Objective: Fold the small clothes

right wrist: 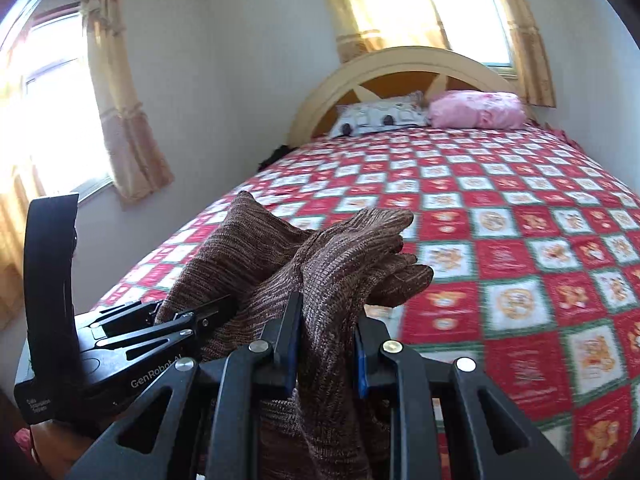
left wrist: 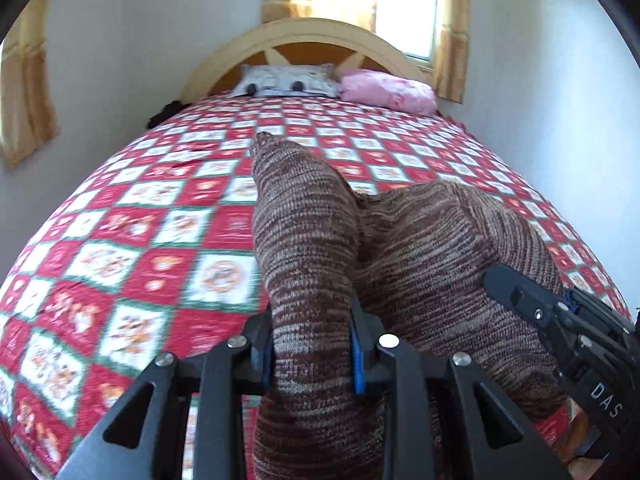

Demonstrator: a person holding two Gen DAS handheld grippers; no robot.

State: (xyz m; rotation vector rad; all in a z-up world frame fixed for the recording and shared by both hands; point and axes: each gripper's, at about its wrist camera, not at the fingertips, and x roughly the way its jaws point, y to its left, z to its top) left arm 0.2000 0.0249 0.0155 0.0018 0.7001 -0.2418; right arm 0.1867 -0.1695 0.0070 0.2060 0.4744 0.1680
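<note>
A brown striped knit garment (left wrist: pixel 420 248) is held up over the bed between both grippers. My left gripper (left wrist: pixel 312 344) is shut on a bunched part of it, with knit running forward over the fingers. My right gripper (right wrist: pixel 326 344) is shut on another bunched fold of the same garment (right wrist: pixel 352 256). The right gripper (left wrist: pixel 560 320) shows at the right edge of the left wrist view, against the knit. The left gripper (right wrist: pixel 160 332) shows at the lower left of the right wrist view, close beside the right one.
A bed with a red, white and green checked quilt (left wrist: pixel 140 240) fills both views. A white patterned pillow (left wrist: pixel 286 82) and a pink pillow (left wrist: pixel 390 90) lie at the arched wooden headboard (left wrist: pixel 304 32). Curtained windows (right wrist: pixel 60 112) are on the walls.
</note>
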